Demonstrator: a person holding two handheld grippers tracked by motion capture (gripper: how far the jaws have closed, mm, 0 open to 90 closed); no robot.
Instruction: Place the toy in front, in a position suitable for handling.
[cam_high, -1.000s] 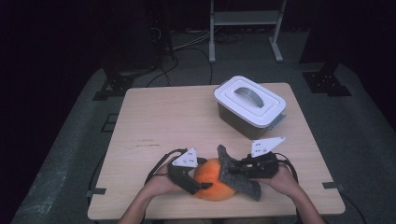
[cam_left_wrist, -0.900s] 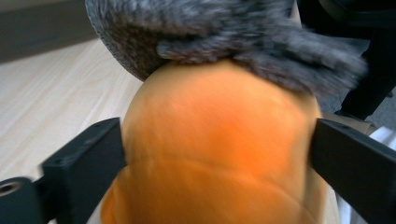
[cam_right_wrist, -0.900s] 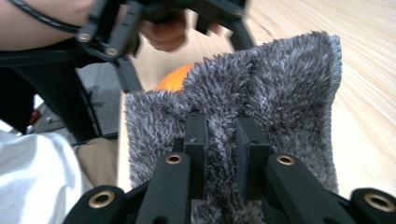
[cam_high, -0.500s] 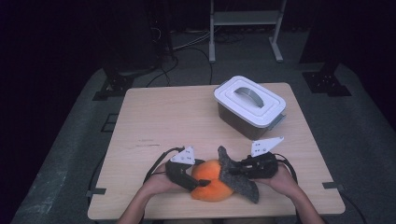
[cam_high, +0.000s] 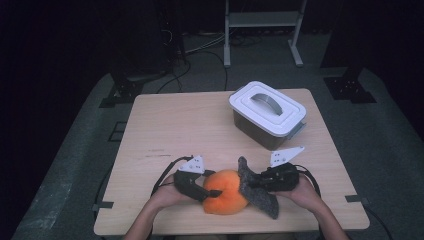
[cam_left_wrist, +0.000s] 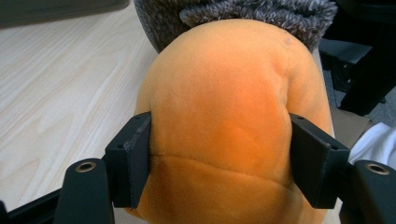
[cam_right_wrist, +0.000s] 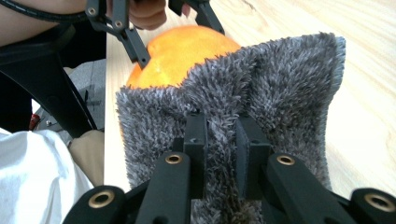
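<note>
Grip check at the near edge of the table (cam_high: 165, 125): your left gripper (cam_high: 209, 192) is clamped across the orange plush body (cam_high: 226, 192), one jaw pressed into each flank, as the left gripper view confirms (cam_left_wrist: 224, 116). That hold pins the soft body in place so it cannot roll or be dragged along. Your right gripper (cam_high: 251, 181) is pinched tight on the grey fuzzy piece (cam_high: 257, 192); in the right gripper view the jaws are nearly together with a fold of the pile (cam_right_wrist: 243, 107) bunched between them. The grey piece sits against the right side of the orange body and drapes down toward the table edge. Judgement: the two holds oppose one another, one anchoring and one pulling or positioning, which suits working the grey part relative to the orange one. Whether the two are joined cannot be told. The white lidded container (cam_high: 267, 112) stands well apart at the far right, lid on, untouched.
</note>
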